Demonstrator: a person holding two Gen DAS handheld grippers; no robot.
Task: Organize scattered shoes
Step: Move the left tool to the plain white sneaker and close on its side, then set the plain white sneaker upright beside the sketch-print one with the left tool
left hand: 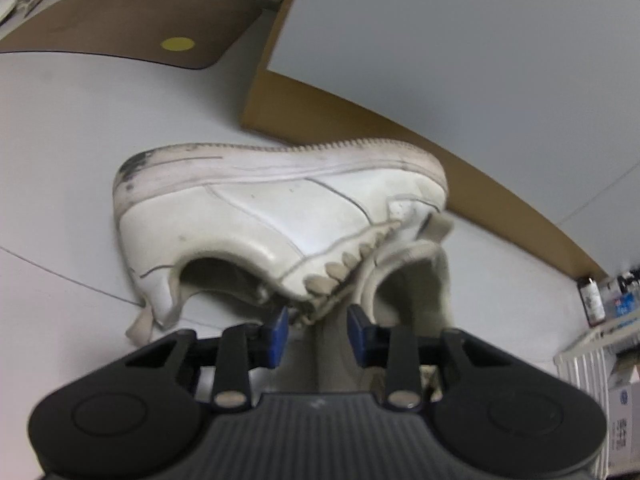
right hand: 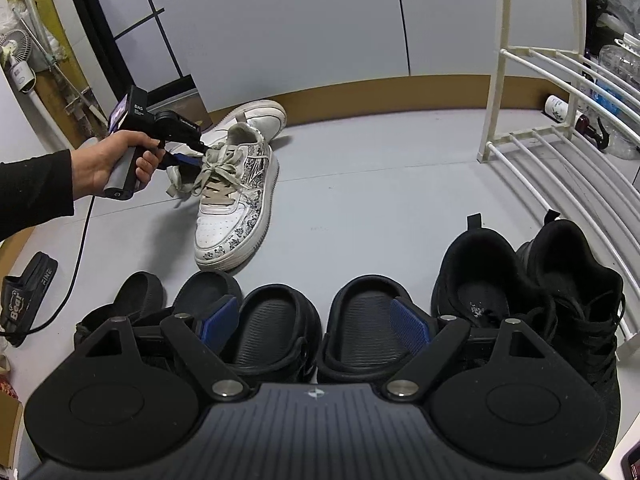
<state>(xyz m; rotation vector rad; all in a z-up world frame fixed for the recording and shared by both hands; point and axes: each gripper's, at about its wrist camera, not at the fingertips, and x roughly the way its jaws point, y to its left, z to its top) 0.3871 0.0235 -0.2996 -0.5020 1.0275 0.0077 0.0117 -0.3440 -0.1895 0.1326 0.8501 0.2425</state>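
The left gripper (left hand: 318, 330) is held low and level over the grey floor (right hand: 380, 184), its blue pads (left hand: 276, 336) closed on the pale tongue or heel collar of a patterned white sneaker (right hand: 234, 204); which part exactly is blurred in the left wrist view. In the right wrist view a hand (right hand: 114, 160) in a black sleeve (right hand: 32, 194) reaches in from the left edge, wrist straight, fingers wrapped round the gripper's handle, with a black cable (right hand: 78, 248) trailing down to the floor. The patterned sneaker stands toe toward the camera near the middle of the floor. Just behind it a plain white sneaker (left hand: 272, 208) lies tipped on its side, sole toward the brown skirting (right hand: 360, 98) at the wall. The right gripper (right hand: 316, 326) hovers with its pads spread wide and nothing between them, above a row of black shoes at the near edge of the floor: a pair of black clogs (right hand: 320, 328) in the centre and black lace-up trainers (right hand: 532, 288) to the right, beside a white wire rack (right hand: 560, 152). A black slide sandal (right hand: 26, 292) lies apart at the far left.
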